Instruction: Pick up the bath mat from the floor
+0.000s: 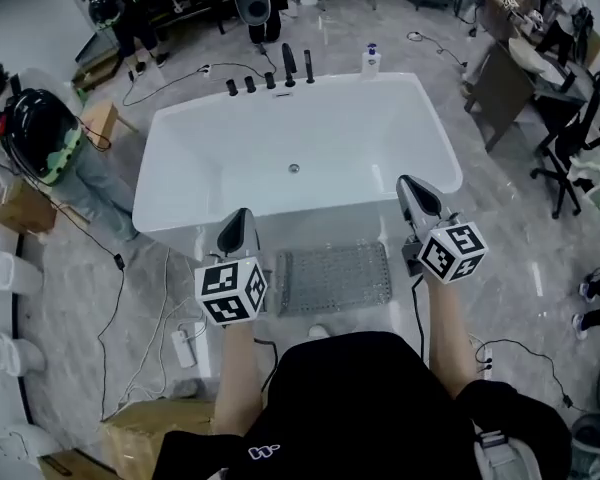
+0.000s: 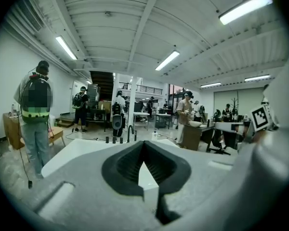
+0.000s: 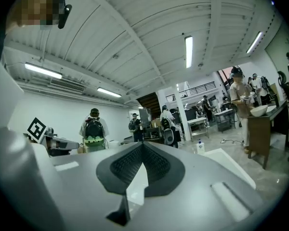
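Bath mat (image 1: 335, 278) shows only in our head view, flat on the floor just beside the white bathtub (image 1: 180, 138); our gripper views catch ceiling lights (image 2: 168, 60) instead. Our left gripper (image 1: 242, 216) and right gripper (image 1: 410, 186) are both clenched, empty.

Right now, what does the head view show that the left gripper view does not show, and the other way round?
Only the head view: the bath mat lying flat on the floor in front of the bathtub, and the drain in the tub's bottom.
Only the left gripper view: the ceiling lights, a dark staircase, and the pads of the left tongs closed together with nothing between them.
Both: the white bathtub, its black taps and the person with the backpack.
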The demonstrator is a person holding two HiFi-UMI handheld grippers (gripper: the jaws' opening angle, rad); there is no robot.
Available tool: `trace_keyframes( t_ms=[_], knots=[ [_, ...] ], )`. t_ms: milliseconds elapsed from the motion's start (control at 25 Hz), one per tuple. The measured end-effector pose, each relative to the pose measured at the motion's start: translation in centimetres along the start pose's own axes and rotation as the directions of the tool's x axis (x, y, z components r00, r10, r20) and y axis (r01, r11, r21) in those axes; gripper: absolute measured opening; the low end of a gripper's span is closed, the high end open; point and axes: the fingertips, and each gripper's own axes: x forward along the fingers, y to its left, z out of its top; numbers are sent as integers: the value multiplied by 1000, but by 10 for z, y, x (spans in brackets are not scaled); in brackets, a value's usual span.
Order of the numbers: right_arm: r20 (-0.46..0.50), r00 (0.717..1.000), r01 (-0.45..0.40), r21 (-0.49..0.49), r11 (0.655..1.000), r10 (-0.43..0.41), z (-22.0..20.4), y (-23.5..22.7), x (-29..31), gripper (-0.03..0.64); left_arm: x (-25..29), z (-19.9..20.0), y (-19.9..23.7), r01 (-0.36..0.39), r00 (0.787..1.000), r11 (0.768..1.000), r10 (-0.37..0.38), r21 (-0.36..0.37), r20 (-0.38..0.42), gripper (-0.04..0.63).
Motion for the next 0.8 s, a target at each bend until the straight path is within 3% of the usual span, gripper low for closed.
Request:
trace_keyframes(
  t_ms=[320, 800],
  knots=[
    [-70, 996, 55, 3, 998, -55, -18, -9, -11, 6, 12, -25, -11, 46, 997, 998, -49, -41, -66, -2],
    [-158, 987, 49, 30, 998, -44, -40, -43, -24, 6, 24, -79, -21, 5, 978, 997, -21, -76, -208, -2]
  ],
)
